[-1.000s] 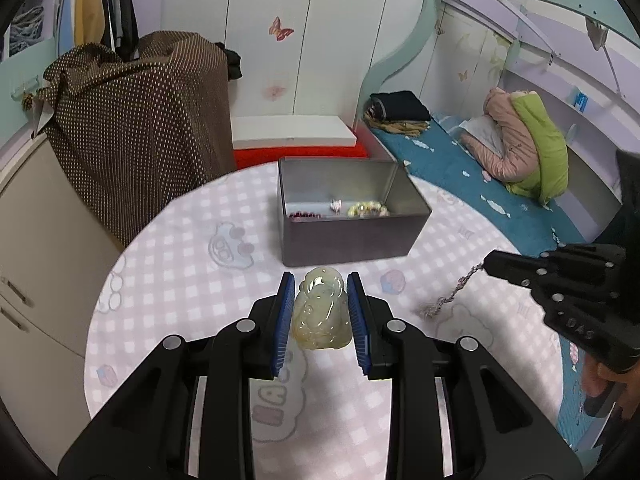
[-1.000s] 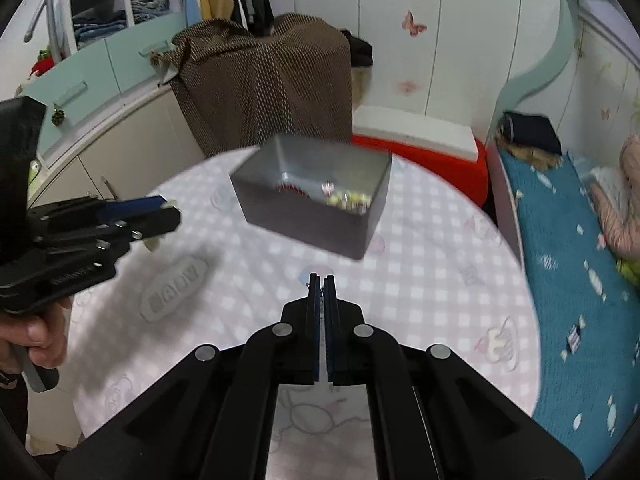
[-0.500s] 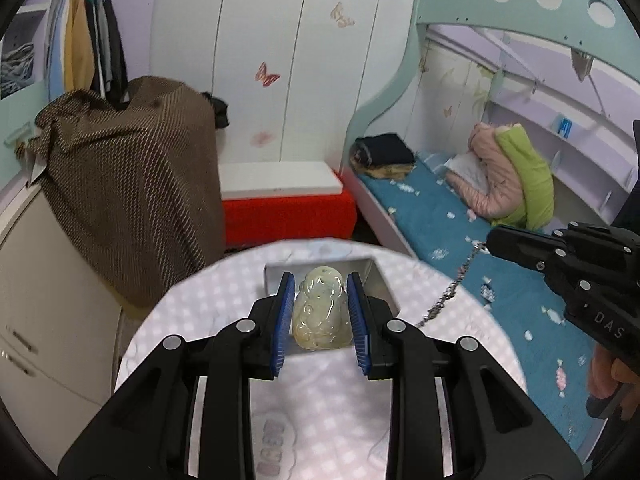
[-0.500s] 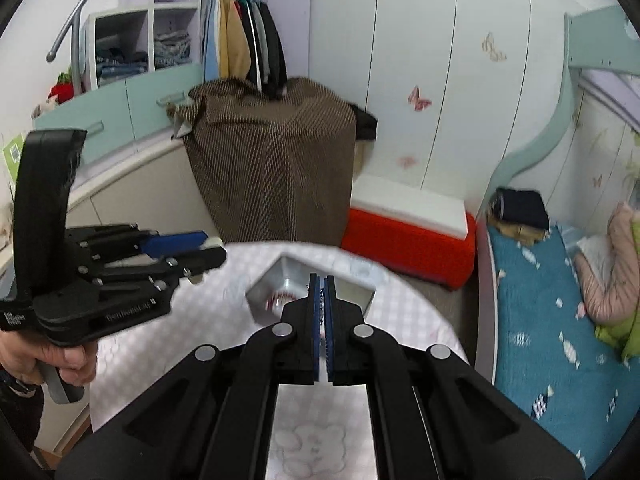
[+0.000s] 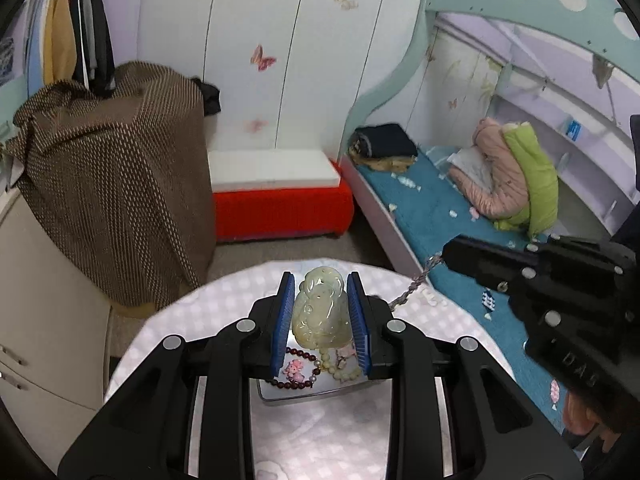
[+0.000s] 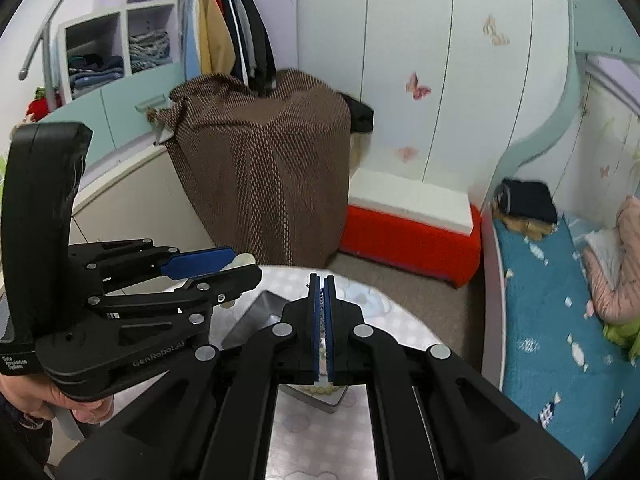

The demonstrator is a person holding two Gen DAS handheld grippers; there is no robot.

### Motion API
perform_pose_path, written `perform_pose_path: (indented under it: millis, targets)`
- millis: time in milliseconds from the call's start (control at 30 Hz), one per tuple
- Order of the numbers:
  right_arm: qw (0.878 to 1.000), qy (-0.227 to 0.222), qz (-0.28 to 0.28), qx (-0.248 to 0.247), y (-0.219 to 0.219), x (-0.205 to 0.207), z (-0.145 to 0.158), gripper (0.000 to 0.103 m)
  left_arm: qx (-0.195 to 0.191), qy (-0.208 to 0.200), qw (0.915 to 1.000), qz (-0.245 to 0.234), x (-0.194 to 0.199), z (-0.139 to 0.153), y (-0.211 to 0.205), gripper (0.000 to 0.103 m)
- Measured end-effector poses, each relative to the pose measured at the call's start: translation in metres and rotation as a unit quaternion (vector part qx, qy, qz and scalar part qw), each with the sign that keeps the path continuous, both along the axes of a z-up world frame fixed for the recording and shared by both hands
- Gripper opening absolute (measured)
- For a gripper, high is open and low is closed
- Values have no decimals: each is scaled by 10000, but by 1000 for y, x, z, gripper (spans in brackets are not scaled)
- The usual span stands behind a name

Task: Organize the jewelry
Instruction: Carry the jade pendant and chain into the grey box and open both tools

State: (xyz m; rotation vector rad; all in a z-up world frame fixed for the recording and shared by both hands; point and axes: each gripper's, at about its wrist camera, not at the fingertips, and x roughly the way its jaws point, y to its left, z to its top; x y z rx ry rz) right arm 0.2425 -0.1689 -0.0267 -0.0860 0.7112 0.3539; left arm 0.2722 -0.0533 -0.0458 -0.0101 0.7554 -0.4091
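The round worktop (image 5: 168, 344) carries an open metal box (image 6: 256, 312) with bead strings (image 5: 308, 364) already inside. The left gripper (image 5: 320, 316) hovers right over it, jaws pinching a jade pendant (image 5: 320, 312) upright, long axis along the fingers. The right gripper (image 6: 322, 312), jaws pressed together on a chain (image 5: 412, 286), hangs alongside. The pendant likely drops straight down.

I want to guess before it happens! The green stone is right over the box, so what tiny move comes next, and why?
Probably lower it a little, then let go. The left gripper holds the jade pendant above the metal box, where beads already lie. The right gripper holds a chain nearby, so go gently.
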Motion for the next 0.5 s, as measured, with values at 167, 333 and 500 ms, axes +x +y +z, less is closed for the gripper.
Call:
perform_pose_path:
  millis: [167, 333, 500]
  targets:
    - [9990, 416, -83, 130, -2, 18, -31, 1, 55, 380, 9992, 75, 22, -35, -4, 27]
    - [9969, 737, -135, 254, -4, 29, -51, 1, 89, 603, 9981, 103, 35, -56, -4, 27]
    - [9947, 947, -127, 367, -5, 34, -58, 4, 99, 633, 9978, 180, 40, -61, 2, 54]
